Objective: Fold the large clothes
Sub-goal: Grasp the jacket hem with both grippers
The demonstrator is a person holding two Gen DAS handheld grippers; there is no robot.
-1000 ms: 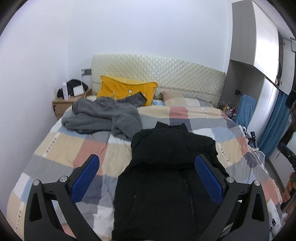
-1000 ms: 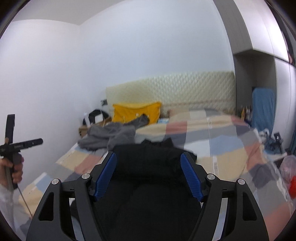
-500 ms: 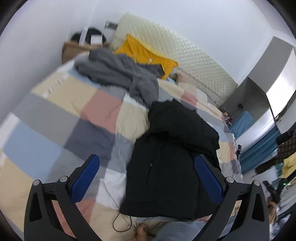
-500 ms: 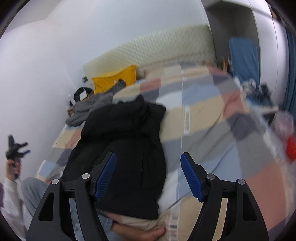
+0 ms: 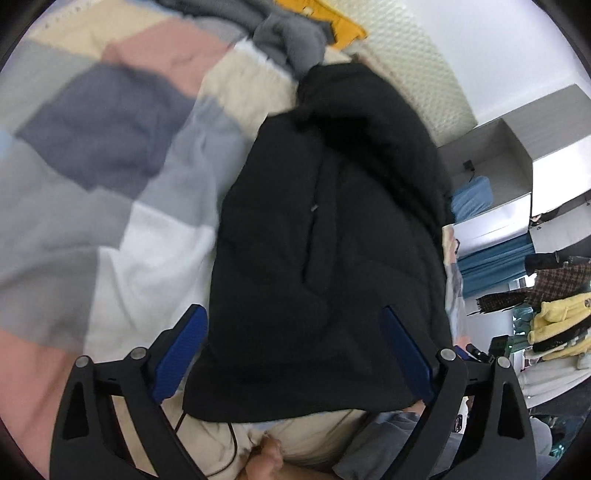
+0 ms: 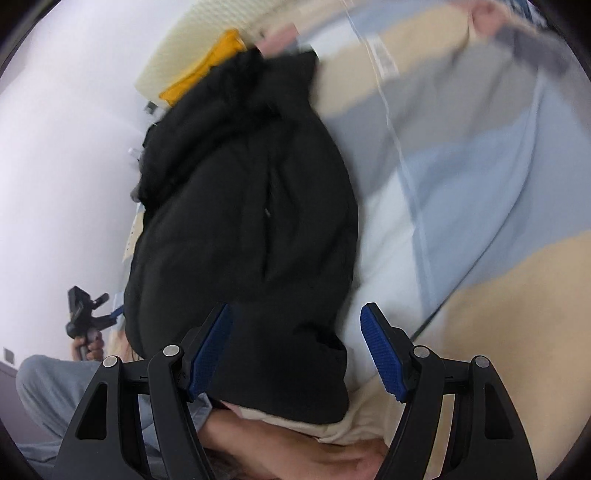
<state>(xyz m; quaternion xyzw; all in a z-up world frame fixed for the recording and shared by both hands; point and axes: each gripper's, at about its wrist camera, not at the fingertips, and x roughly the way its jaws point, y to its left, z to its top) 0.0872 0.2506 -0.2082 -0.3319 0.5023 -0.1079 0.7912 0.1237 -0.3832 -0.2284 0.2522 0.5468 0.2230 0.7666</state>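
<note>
Both claws empty and wide apart: left gripper (image 5: 293,350) and right gripper (image 6: 297,350) each hang over the near hem of the black puffer jacket (image 5: 325,240), nothing between the blue pads (image 5: 181,350). Jacket lies lengthwise ahead of both claws on the patchwork duvet (image 5: 92,184), front up, zip line running away from the claws, collar at the far end. In the left view the hem spans almost the full gap between the fingers; in the right view the hem's right corner sits just inside the right finger, bare duvet beyond it. Judgement: step in hand is taking hold of the hem corners. To do it well, set each claw down on its own outer corner, not the middle; bite through both layers of the padded cloth, since a shallow pinch on slick quilted shell is likely to slip; close fully before lifting, then carry the hem forward toward the collar with both claws level so the fold line stays square. Surroundings: grey garment (image 5: 288,37) heaped just past the collar, yellow pillow (image 5: 343,26) behind it near the quilted headboard (image 5: 417,70); these limit how far forward the jacket can slide. Below the claws, the person's bare foot (image 6: 295,454) and a thin dark cable (image 5: 229,443) lie close to the hem; cable could snag. Frames blurred; finer detail unclear.
</note>
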